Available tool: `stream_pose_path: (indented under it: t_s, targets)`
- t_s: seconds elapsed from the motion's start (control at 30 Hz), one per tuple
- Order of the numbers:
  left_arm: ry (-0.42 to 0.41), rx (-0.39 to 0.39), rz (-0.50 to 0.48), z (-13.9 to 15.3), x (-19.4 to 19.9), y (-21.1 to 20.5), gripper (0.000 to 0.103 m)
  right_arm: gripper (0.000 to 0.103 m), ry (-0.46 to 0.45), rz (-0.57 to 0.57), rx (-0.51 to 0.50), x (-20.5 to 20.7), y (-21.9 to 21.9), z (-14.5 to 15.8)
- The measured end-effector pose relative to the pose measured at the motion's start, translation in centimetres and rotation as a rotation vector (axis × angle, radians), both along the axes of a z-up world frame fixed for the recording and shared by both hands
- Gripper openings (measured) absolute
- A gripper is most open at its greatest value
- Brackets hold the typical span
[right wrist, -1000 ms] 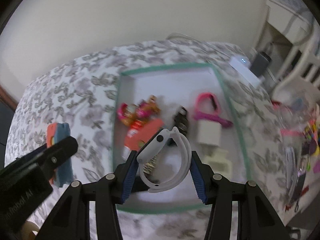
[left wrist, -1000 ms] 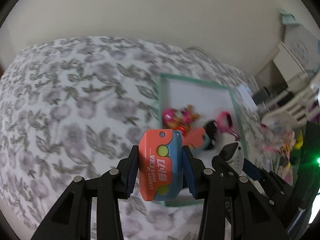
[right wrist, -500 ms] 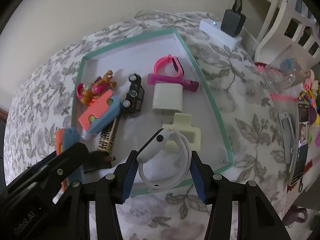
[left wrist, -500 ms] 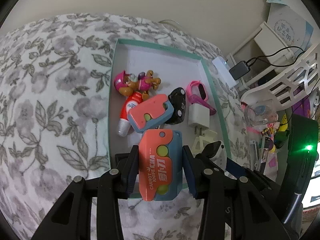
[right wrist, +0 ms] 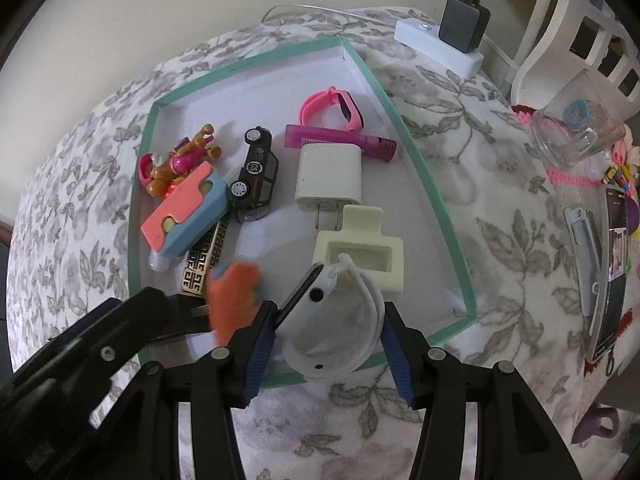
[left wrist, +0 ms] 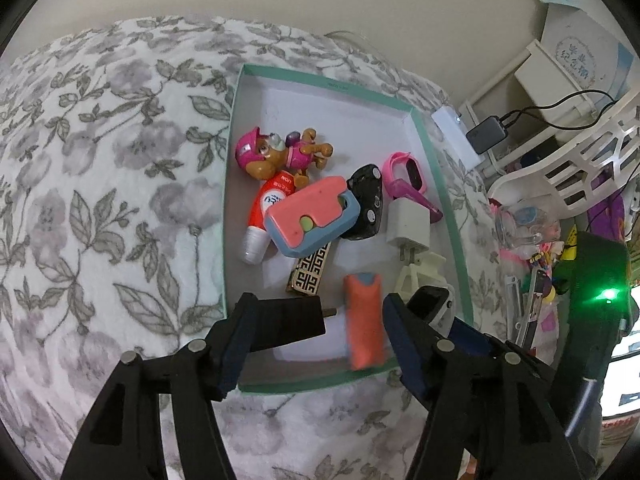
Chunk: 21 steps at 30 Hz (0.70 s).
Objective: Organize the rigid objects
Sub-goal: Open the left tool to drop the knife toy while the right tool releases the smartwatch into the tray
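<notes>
Over the near end of the green-rimmed tray (left wrist: 440, 184), my left gripper (left wrist: 320, 320) has its jaws opening. The orange-and-blue carrot knife case (left wrist: 364, 320) is blurred between them, free of the left pad and close to the right one. In the right wrist view the case (right wrist: 236, 300) shows as an orange blur over the tray floor. My right gripper (right wrist: 329, 316) is shut on a white smartwatch (right wrist: 340, 332) just above the tray's near right corner. The tray holds a second orange-blue case (left wrist: 308, 216), a pup figure (left wrist: 276, 156), a black toy car (left wrist: 366, 200) and a white charger (left wrist: 410, 224).
A pink watch (right wrist: 332, 108), a cream holder (right wrist: 360, 248) and a gold-patterned bar (left wrist: 312, 272) also lie in the tray. Right of it are a power strip with a black adapter (right wrist: 440, 44), a glass (right wrist: 576, 124), a phone (right wrist: 612, 272) and small clutter. Flowered cloth covers the surface.
Both grippers came down over the tray. The left jaws have spread and the carrot knife case has slipped from their grip. The right gripper still holds the white watch.
</notes>
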<state>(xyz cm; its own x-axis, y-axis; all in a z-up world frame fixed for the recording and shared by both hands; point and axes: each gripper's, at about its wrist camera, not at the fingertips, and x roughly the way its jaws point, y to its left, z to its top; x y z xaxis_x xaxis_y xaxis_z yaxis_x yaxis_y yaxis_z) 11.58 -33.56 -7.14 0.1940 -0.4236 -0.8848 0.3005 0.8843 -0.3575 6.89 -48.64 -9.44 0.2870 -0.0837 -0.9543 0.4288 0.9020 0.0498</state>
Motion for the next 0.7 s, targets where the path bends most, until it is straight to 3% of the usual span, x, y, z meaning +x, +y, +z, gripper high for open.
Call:
stream_pose_path:
  t_s: [0.2,0.3,0.6,0.67,0.7]
  targets:
    - [-0.099,0.087,0.051,2.0,-0.1,2.1,0.066,0.058,-0.008,0.004,-0.008,-0.2,0.3,0.4]
    - [-0.161,0.168,0.094,2.7,-0.1,3.7,0.066,0.073,-0.013,0.001,-0.027,-0.3,0.6,0.6]
    - [-0.177,0.281,0.114,1.5,-0.6,5.9,0.066,0.085,-0.038,0.028,-0.056,-0.8,1.9,1.0]
    - [-0.182,0.284,0.114,1.3,-0.8,6.3,0.072,0.085,-0.044,0.031,-0.063,-0.9,2.1,1.1]
    - [-0.187,0.29,0.118,1.3,-0.9,6.4,0.085,0.085,-0.048,0.037,-0.066,-1.0,2.3,1.2]
